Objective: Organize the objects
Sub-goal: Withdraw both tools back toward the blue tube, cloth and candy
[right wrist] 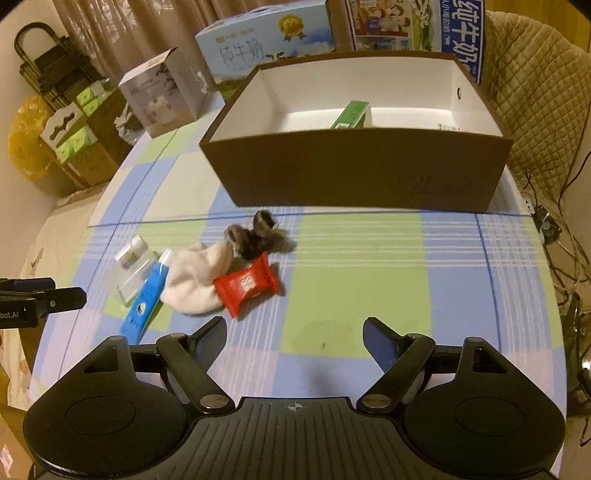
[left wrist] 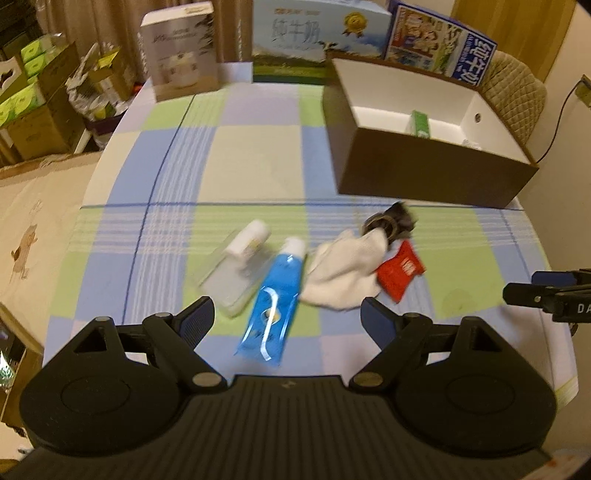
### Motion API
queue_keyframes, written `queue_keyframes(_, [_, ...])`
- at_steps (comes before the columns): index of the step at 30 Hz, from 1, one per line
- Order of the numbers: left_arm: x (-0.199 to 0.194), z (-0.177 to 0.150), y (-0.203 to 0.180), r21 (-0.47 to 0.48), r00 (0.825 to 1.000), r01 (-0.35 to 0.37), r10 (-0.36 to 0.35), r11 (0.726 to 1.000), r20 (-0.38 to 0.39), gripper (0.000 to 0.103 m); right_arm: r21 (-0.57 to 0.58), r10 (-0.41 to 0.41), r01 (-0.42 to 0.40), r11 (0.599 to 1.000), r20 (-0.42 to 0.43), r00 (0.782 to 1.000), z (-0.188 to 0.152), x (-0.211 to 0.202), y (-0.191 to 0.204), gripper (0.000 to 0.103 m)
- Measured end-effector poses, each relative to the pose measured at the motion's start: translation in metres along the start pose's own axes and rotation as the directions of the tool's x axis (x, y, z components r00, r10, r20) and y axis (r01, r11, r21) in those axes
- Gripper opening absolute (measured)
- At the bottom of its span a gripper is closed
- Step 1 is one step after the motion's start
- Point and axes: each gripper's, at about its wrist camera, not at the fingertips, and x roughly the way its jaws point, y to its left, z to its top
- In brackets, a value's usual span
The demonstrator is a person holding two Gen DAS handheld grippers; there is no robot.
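Note:
A blue tube (left wrist: 271,302) (right wrist: 147,295), a clear bottle with a white cap (left wrist: 238,267) (right wrist: 131,267), a white cloth (left wrist: 345,271) (right wrist: 194,282), a red snack packet (left wrist: 399,273) (right wrist: 247,284) and a dark furry key ring (left wrist: 391,223) (right wrist: 255,234) lie together on the checked tablecloth. A brown box (left wrist: 424,173) (right wrist: 362,173) with a white inside stands behind them and holds a green carton (left wrist: 419,123) (right wrist: 351,115). My left gripper (left wrist: 287,320) is open and empty over the tube's near end. My right gripper (right wrist: 294,336) is open and empty, right of the packet.
Milk cartons (left wrist: 317,33) (right wrist: 266,40) and a white appliance box (left wrist: 181,51) (right wrist: 162,92) stand at the table's far edge. A padded chair (left wrist: 517,99) (right wrist: 535,81) is behind the brown box. Cardboard boxes (left wrist: 33,107) stand left of the table; cables (right wrist: 565,236) on the right.

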Motion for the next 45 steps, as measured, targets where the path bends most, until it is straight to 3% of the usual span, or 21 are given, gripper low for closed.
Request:
queue_keyframes(11, [0.010,-0.015,0.030,0.005,1.000,-0.011,0.011,1.000,-0.020,0.080,0.032,0.010,-0.009,0.999,-0.026,1.000,-0.013,0.020,0.021,0.078])
queue_keyframes(23, [0.029,-0.002,0.044,0.090,1.000,0.001,0.000,0.996,-0.008,0.069,0.065,-0.030,0.030,0.997,-0.007,1.000,-0.009,0.039,0.033,0.078])
queue_keyframes(31, [0.055,0.019,0.044,0.180,0.999,0.041,-0.039,0.983,-0.016,0.058,0.172,-0.111,0.109,0.979,0.002,0.994,-0.004,0.049,0.014,0.078])
queue_keyframes(37, [0.083,0.039,0.046,0.240,0.998,0.063,-0.057,0.969,-0.035,0.057,0.259,-0.167,0.163,0.952,-0.008,0.986,-0.008,0.046,-0.006,0.078])
queue_keyframes(45, [0.112,0.053,0.044,0.294,0.993,0.105,-0.085,0.950,-0.078,0.043,0.330,-0.204,0.203,0.922,-0.031,0.978,-0.016,0.048,-0.016,0.078])
